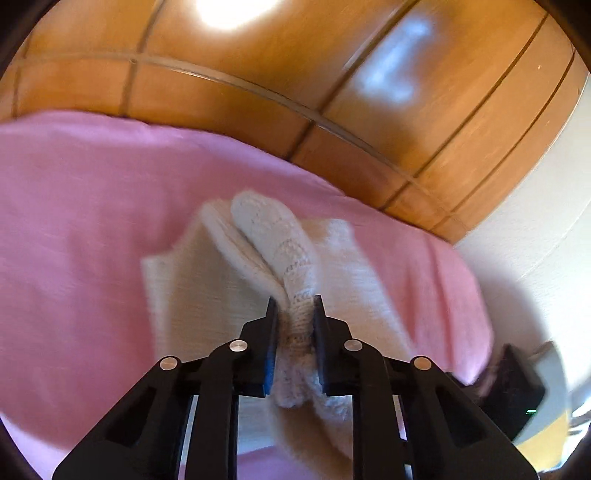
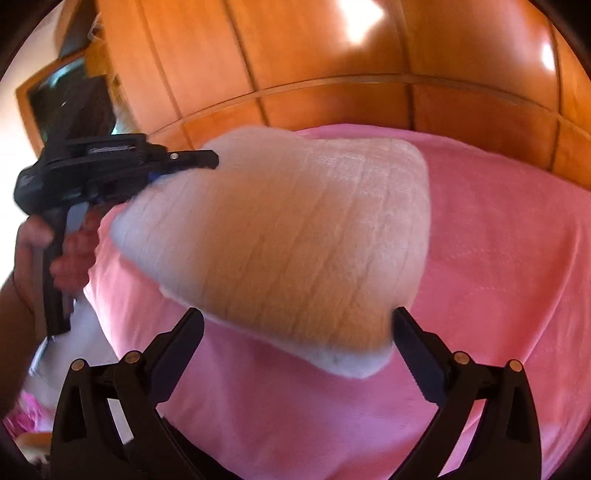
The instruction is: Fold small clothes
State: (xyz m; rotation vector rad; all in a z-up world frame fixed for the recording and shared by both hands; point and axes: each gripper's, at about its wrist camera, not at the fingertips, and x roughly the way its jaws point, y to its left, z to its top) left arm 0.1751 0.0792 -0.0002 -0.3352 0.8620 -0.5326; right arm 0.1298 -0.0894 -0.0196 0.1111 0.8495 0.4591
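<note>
The left gripper (image 1: 294, 306) is clenched on a bunched edge of the cream knit garment (image 2: 295, 240), lifting it off the pink bed cover (image 2: 498, 258); the knit hangs stretched, long axis running from far left down to near right. The right gripper (image 2: 297, 325) stands released, its jaws wide around the low corner. That narrow pinch could slip, dropping the knit crumpled.

Behind your work: wood wardrobe (image 2: 332, 55), glossy orange-brown panels with dark seams | light: bright glare patches on the panels (image 1: 229, 11) | bed: pink cover (image 2: 498, 258) fills the foreground | right of your left view: white wall (image 1: 546, 206) | far left of your right view: wood-framed dark pane (image 2: 48, 92)
</note>
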